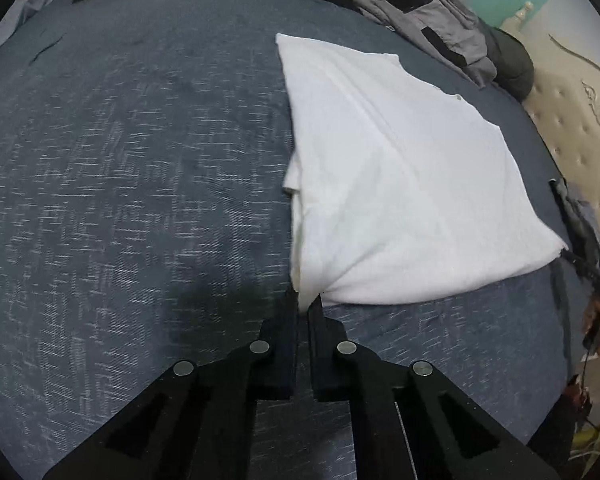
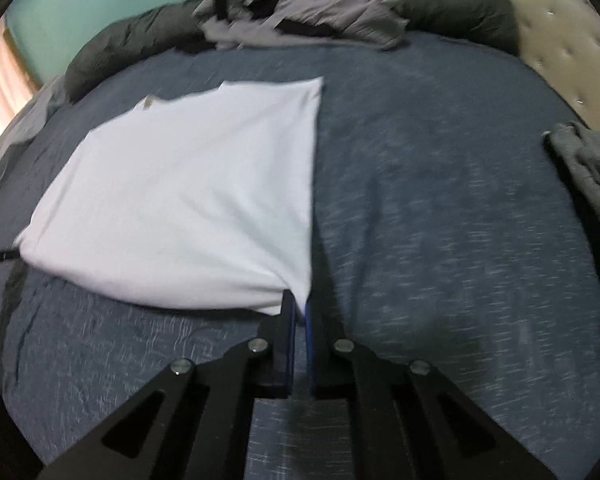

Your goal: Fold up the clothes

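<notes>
Through the left wrist camera, we had our left claw point(image 1: 305, 300) pinched on a near corner of the white shirt point(image 1: 400, 184) lying on the bed point(image 1: 120, 180). Through the right, our right claw point(image 2: 300, 304) was clamped on the other near corner.

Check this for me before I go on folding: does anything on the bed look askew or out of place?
Little stands out. The white shirt lies mostly flat, pinched at its near corners by the left gripper and right gripper. Only the grey clothes sit crumpled at the far edge.
</notes>
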